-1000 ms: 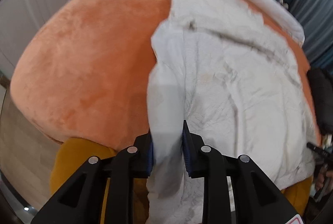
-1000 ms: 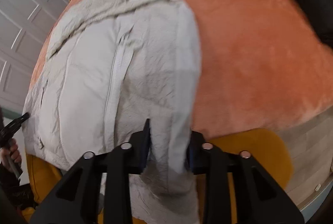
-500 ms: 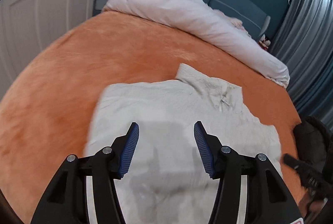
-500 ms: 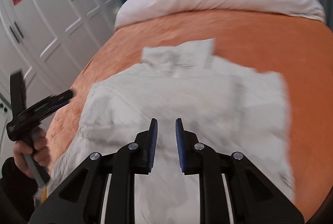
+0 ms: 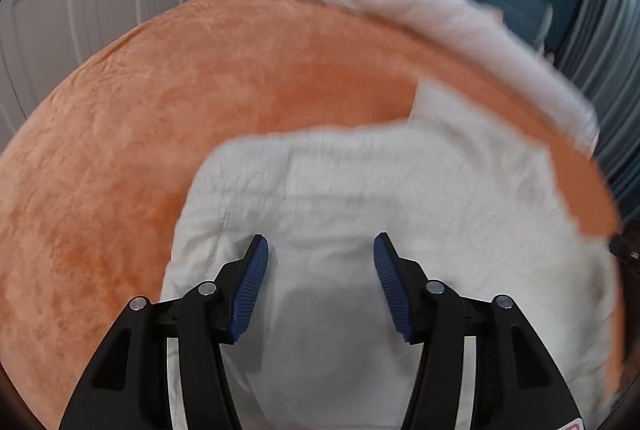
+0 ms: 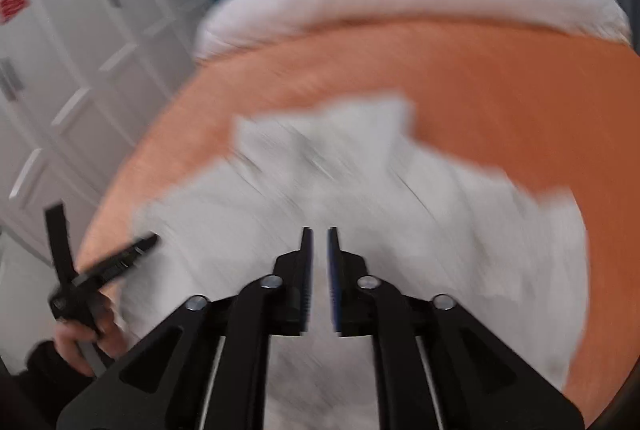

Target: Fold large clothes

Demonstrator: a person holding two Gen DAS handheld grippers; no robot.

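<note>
Here we hold the left tongs [image 5: 319, 250] half open over the white jacket [image 5: 360, 198], nothing between the blue pads [image 5: 250, 286]. The right tongs [image 6: 319, 242] stand narrow, a slim gap between their pads, having just widened slightly, and they grip nothing. The jacket lies spread on the orange bed cover [image 5: 160, 110], collar toward the rolled white duvet [image 5: 400, 2]. Both tongs tilt down over it. In the right wrist view the left hand [image 6: 86, 334] shows at the jacket's edge.
</note>
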